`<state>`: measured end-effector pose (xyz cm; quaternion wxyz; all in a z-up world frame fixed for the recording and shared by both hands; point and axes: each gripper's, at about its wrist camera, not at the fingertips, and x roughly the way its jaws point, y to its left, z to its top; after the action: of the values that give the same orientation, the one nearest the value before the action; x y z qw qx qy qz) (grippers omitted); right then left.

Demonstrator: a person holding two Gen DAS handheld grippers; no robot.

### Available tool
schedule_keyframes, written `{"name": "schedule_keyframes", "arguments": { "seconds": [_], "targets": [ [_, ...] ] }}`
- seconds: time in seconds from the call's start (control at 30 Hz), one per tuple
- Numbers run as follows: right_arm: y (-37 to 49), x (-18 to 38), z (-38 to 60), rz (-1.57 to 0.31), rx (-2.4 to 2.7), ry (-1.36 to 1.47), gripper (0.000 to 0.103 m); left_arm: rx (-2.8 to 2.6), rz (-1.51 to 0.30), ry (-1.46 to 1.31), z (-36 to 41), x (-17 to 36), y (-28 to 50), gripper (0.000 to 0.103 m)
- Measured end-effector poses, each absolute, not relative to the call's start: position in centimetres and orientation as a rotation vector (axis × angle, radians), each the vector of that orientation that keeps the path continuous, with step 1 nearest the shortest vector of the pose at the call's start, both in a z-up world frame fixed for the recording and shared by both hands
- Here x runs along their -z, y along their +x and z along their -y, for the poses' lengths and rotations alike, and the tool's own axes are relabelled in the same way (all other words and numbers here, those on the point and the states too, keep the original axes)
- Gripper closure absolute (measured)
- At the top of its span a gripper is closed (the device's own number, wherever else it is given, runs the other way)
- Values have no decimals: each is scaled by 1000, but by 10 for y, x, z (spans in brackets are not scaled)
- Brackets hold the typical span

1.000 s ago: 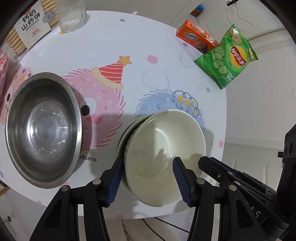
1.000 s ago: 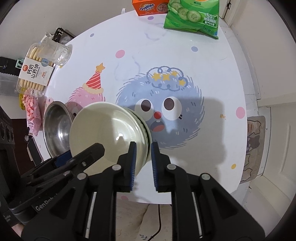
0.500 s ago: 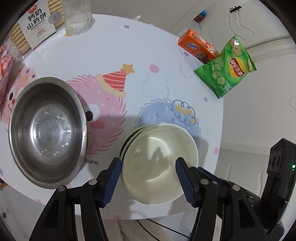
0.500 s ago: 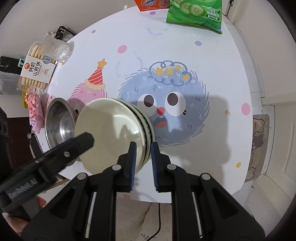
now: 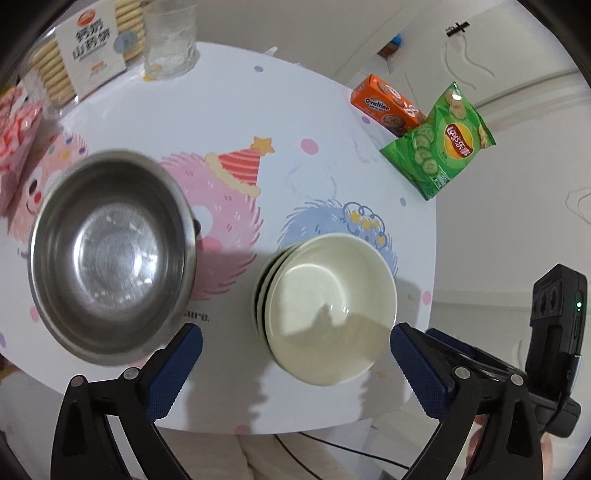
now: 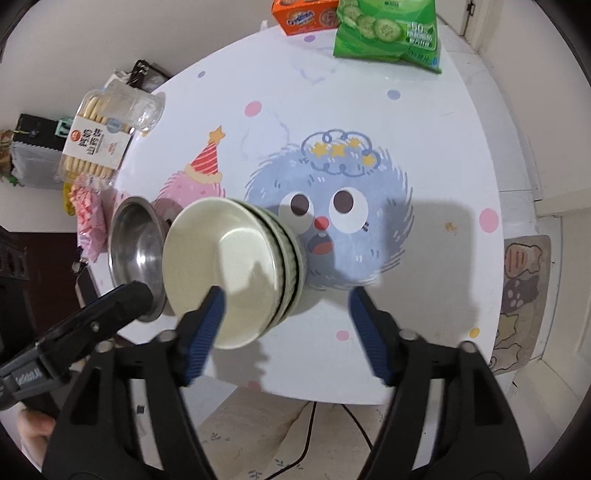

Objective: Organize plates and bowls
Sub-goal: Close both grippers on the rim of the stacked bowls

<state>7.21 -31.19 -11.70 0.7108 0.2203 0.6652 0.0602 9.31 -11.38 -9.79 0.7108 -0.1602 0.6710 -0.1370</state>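
Note:
A stack of cream bowls (image 5: 328, 306) stands on the round cartoon-print table (image 5: 236, 110); it also shows in the right wrist view (image 6: 229, 273). A steel bowl (image 5: 107, 254) sits to its left and shows in the right wrist view (image 6: 135, 251) too. My left gripper (image 5: 295, 365) is open and empty, above and just short of the stack. My right gripper (image 6: 288, 332) is open and empty, with its left finger (image 6: 203, 332) over the stack's near rim.
An orange Ovaltine box (image 5: 386, 105) and a green chips bag (image 5: 439, 144) lie at the table's far right. A biscuit pack (image 5: 77, 48), a glass (image 5: 170, 33) and a pink packet (image 5: 14, 140) are at the far left. The table edge is close below the grippers.
Both grippers have opened wide and pulled back and up from the cream bowls. The right gripper let go of the stack's rim. The stack rests on the table.

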Motion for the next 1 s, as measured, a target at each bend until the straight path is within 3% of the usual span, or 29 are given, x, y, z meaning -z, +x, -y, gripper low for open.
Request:
{"name": "schedule_keyframes", "arguments": {
  "seconds": [0.07, 0.53, 1.0],
  "targets": [
    [70, 121, 316, -1488, -158, 511, 2, 296, -1497, -389, 111, 102, 90, 0],
    [69, 137, 333, -1487, -173, 611, 2, 294, -1558, -606, 105, 137, 82, 0],
    [77, 164, 326, -1538, -130, 630, 2, 230, -1550, -635, 103, 159, 85, 0]
  ]
}}
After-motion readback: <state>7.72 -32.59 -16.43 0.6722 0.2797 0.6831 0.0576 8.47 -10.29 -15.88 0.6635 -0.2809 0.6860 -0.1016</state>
